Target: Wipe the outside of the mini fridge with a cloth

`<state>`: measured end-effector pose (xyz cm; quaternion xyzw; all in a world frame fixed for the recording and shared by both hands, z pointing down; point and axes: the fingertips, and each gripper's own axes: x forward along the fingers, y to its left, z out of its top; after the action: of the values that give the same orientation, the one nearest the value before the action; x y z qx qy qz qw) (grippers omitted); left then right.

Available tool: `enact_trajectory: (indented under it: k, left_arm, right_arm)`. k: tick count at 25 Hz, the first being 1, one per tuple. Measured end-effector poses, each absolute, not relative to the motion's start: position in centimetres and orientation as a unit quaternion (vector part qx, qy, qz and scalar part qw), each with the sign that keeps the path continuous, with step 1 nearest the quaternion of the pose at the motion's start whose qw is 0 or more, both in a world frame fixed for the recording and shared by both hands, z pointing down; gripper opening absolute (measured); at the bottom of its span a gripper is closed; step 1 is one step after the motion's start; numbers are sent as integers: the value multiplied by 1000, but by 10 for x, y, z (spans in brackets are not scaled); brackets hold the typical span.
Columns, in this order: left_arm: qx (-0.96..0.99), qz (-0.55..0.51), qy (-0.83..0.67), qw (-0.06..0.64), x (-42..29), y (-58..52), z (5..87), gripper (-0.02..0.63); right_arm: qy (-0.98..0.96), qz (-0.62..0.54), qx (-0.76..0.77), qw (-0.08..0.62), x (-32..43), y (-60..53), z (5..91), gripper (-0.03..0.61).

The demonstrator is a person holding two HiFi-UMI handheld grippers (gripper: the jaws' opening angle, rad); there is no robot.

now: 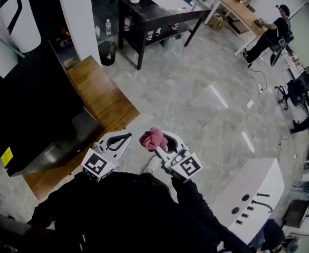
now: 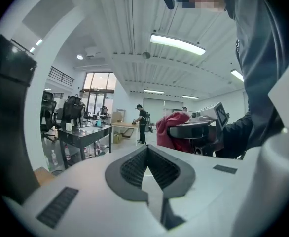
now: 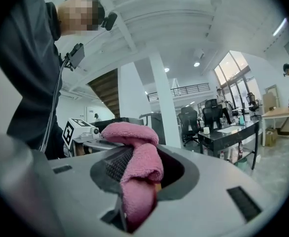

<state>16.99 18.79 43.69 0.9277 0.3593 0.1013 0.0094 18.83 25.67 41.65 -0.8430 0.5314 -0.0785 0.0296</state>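
Observation:
The black mini fridge (image 1: 33,109) stands at the left on a low wooden platform (image 1: 104,96), its door side facing right. A pink cloth (image 1: 152,138) is bunched between the jaws of my right gripper (image 1: 160,141), held close to the person's body, right of the fridge and apart from it. In the right gripper view the cloth (image 3: 137,174) fills the jaws and folds over their tips. My left gripper (image 1: 117,140) is beside the right one, shut with nothing in it; its fingertips (image 2: 143,154) meet. The cloth (image 2: 171,127) also shows in the left gripper view.
A white pillar (image 1: 78,20) rises behind the fridge, with a black bin (image 1: 107,52) next to it. A black table (image 1: 160,9) with bottles stands at the back. A person (image 1: 270,33) works at a far desk. A white machine (image 1: 249,199) sits at lower right.

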Motion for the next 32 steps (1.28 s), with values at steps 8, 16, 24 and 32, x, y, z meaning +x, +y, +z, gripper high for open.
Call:
enact_trajectory:
  k: [8,16,24,32]
  left_arm:
    - [967,89,235,38,257,240,421,6]
    - [991,91,94,41,269,208,417,6]
    - [996,65,21,50,305,137,415,6]
    - [997,51,-32,50,324,92,412,6]
  right_arm:
    - [628,-54,-776,39,278,309,405,126]
    - [713,-56,-698,33,312,286,409,132]
    - [783,-55,-619,13,348,184,404,132]
    - [824,20,-560,-83,370,96,391,132]
